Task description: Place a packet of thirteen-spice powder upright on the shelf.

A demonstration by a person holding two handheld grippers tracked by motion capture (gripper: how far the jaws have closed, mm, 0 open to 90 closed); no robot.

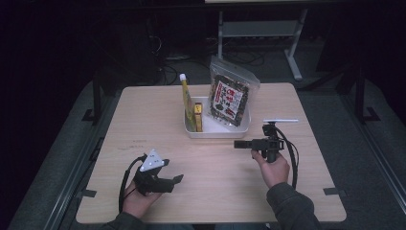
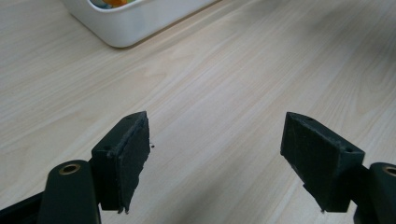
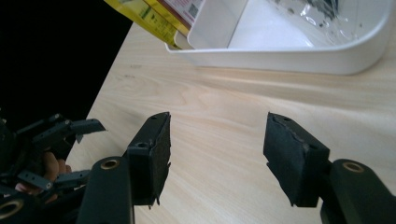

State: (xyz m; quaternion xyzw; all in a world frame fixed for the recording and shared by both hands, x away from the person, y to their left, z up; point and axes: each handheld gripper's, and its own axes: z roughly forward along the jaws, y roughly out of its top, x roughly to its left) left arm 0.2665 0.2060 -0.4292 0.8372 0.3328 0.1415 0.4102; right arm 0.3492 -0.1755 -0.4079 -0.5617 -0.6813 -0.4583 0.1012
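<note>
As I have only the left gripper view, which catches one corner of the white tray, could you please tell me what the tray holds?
Observer: The white tray has a clear snack bag leaning at its right side.
Operator: Thank you. Anything else inside?
Observer: Yes, yellow packs stand along its left side.
Operator: And where is the other gripper?
Observer: The right gripper is in front of the tray's right end, its fingers open and holding nothing.

Light wood counter (image 1: pixel 143 120), bare near side. Dark grey floor (image 1: pixel 48 158) around it, left and right. Far behind, a white-framed stand (image 1: pixel 292 52) and tangled black cables (image 1: pixel 177 67) on the floor; the rest of the background is too dark to tell.
</note>
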